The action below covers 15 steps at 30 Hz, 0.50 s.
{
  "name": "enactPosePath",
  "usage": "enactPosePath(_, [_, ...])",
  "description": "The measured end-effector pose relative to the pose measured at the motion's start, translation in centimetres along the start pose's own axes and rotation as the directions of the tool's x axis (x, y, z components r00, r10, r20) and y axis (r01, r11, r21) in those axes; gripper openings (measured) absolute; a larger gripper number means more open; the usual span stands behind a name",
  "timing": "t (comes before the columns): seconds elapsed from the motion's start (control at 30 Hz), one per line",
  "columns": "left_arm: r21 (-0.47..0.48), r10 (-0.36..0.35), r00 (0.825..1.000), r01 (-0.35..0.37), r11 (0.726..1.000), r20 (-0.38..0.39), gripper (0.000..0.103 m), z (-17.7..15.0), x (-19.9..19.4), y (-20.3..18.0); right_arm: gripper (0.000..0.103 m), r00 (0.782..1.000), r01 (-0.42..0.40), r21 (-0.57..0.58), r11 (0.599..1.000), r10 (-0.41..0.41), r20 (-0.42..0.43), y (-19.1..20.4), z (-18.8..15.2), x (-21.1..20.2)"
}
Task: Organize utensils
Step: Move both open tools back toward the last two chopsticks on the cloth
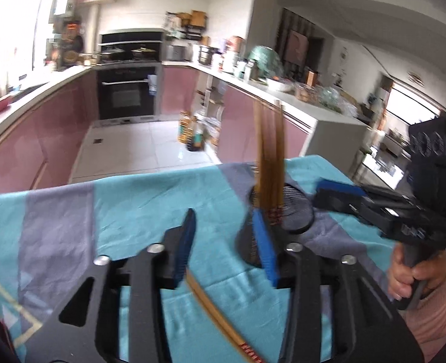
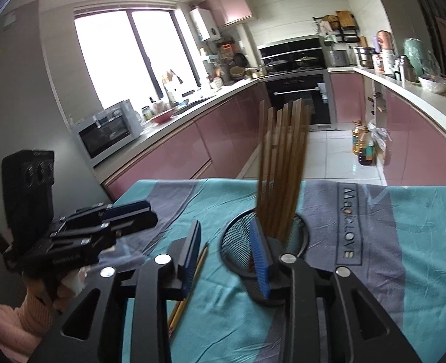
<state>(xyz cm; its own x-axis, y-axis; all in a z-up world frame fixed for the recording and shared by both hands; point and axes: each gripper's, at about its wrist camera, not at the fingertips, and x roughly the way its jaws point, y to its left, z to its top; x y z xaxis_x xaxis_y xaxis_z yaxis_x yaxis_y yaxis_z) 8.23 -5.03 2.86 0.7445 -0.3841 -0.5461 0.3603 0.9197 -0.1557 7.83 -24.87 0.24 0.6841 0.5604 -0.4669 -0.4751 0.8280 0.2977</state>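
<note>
A black mesh utensil holder (image 1: pixel 295 211) stands on the teal and grey cloth (image 1: pixel 150 202), with several brown chopsticks (image 1: pixel 269 157) upright in it. It also shows in the right wrist view (image 2: pixel 238 239), chopsticks (image 2: pixel 283 163) fanned out. My left gripper (image 1: pixel 227 242) is open and empty, just left of the holder; one loose chopstick (image 1: pixel 219 320) lies on the cloth under it. My right gripper (image 2: pixel 227 255) is open and empty, its right finger against the holder's rim. Loose chopsticks (image 2: pixel 189 290) lie on the cloth below its left finger. Each gripper shows in the other's view (image 1: pixel 374 205) (image 2: pixel 113 220).
The cloth covers a table (image 2: pixel 404 242) whose far edge drops to a tiled kitchen floor. Pink cabinets and cluttered counters (image 2: pixel 192 139) ring the room, with an oven (image 1: pixel 126 90) at the back. Oil bottles (image 2: pixel 363 145) stand on the floor.
</note>
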Motion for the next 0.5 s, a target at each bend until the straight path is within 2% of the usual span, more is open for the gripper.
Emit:
enactPosePath(0.1, [-0.016,0.073,0.997,-0.073,0.997,0.010,0.053,-1.5,-1.0,1.2,0.035,0.999,-0.022,-0.027,0.999,0.021,-0.047,1.5,-1.6,0.9])
enactPosePath(0.2, [-0.021,0.124,0.992,-0.124,0.992,-0.009,0.054,-2.8,-1.2,2.1,0.035,0.993,-0.041,-0.039,0.998,0.037,-0.110,2.4,-3.2,2.7])
enactPosePath(0.33, [-0.028,0.145,0.987,-0.147,0.989,-0.066,0.054,-5.0,-0.5,3.0,0.035,0.979,-0.051,-0.040,0.998,0.042,-0.199,3.2,-5.1,5.6])
enactPosePath(0.5, [-0.059,0.141,0.982,-0.149,0.987,-0.121,0.054,-7.3,0.4,3.7,0.035,0.962,-0.047,-0.030,0.998,0.038,-0.269,3.7,-6.8,7.8])
